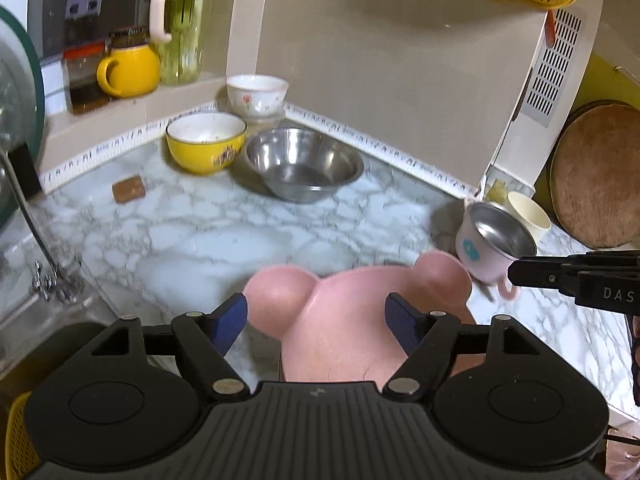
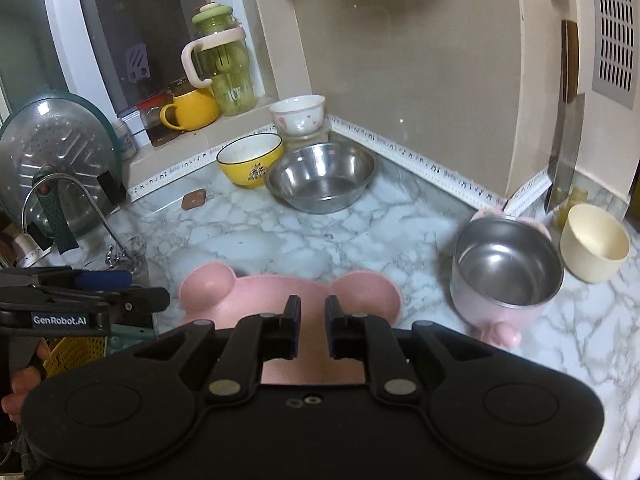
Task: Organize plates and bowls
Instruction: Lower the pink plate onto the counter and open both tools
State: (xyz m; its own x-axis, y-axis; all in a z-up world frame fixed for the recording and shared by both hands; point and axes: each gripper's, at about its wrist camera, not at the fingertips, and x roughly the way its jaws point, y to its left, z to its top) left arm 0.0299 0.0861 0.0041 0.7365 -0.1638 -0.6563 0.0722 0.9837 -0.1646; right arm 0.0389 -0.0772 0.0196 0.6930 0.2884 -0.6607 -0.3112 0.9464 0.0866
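**Both grippers over the pink plate, neither holding it**

Nearest the lens in both views was the pink plate (image 1: pixel 352 320), a bear-shaped dish with two round ear wells, lying flat on the marble counter (image 1: pixel 200 236). All positions below are given relative to this plate.

Left gripper (image 1: pixel 316 320): blue-padded fingers (image 1: pixel 230 322) spread wide, one just outside the plate's left ear, the other over its right side. Nothing was between them; contact with the plate could not be told. In the right view this gripper lay beside the plate's left ear.

Right gripper (image 2: pixel 313 328): fingers drawn close, a narrow gap left between them, above the plate's middle between the ears. Whether they pinched the plate or only hovered over it could not be told; no rim was seen in the gap.

Just right of the plate stood a pink cup (image 2: pixel 500 280) with a steel liner, tilted in both views. Beyond the cup, further right, was a cream cup (image 2: pixel 594 248).

Behind the plate, well apart across bare counter, sat a steel bowl (image 1: pixel 304 164). A yellow bowl (image 1: pixel 206 142) stood just left of the steel bowl, close or touching. A white floral bowl (image 1: pixel 257 94) stood behind both, in the corner, on something pale that was too hidden to identify.

Far left-rear of the plate, on the ledge: a yellow mug (image 1: pixel 128 70) and a green bottle (image 1: pixel 182 20). A small brown pad (image 1: pixel 128 189) lay on the counter left-rear of the plate.
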